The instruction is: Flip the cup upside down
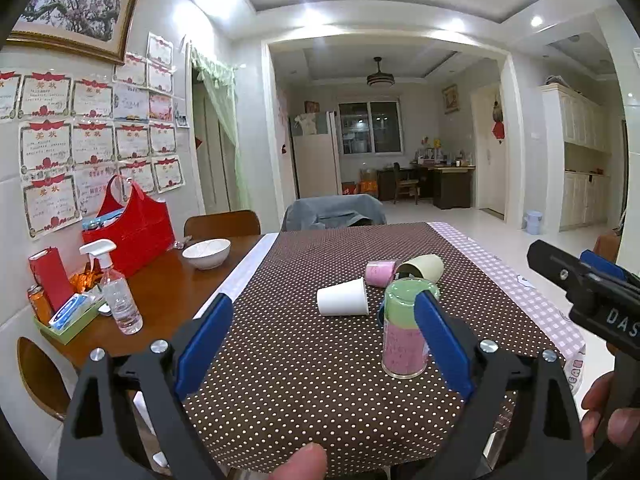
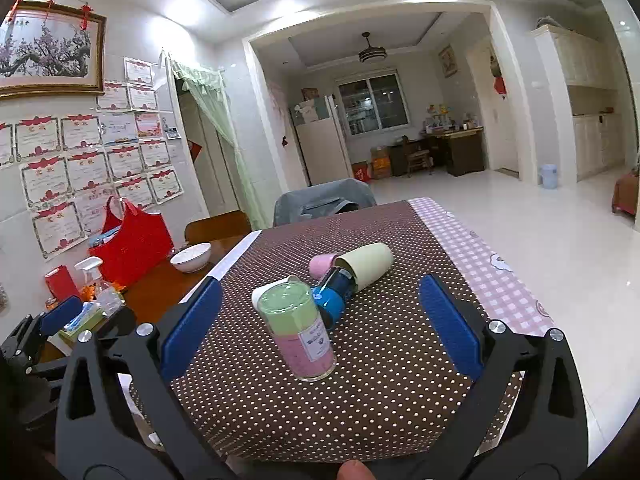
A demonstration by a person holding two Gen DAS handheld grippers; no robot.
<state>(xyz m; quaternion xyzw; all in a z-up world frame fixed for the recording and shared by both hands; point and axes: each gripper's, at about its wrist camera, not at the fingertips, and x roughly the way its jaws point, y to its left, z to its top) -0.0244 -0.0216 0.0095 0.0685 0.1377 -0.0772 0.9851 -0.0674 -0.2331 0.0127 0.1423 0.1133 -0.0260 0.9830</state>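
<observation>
My left hand-held gripper [image 1: 324,330] is spread wide, empty. Right hand-held gripper [image 2: 320,316] likewise agape. The clear glass cup with green and pink bands [image 2: 298,330] stands inverted on the brown polka-dot desk [image 2: 360,408], between my right fingers, beside the left's right finger [image 1: 438,340]. White paper cup [image 1: 343,297] lies behind.

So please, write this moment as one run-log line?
left gripper: open, empty | right gripper: open, empty | clear green-and-pink glass cup: standing upside down on dotted brown tablecloth

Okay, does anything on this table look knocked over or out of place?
Yes. Several cups lie on their sides on the dotted cloth: the white cup, pink cup, cream cup and blue cup. Only the green-and-pink cup stands, apparently upside down already. Nothing looks spilled.
</observation>
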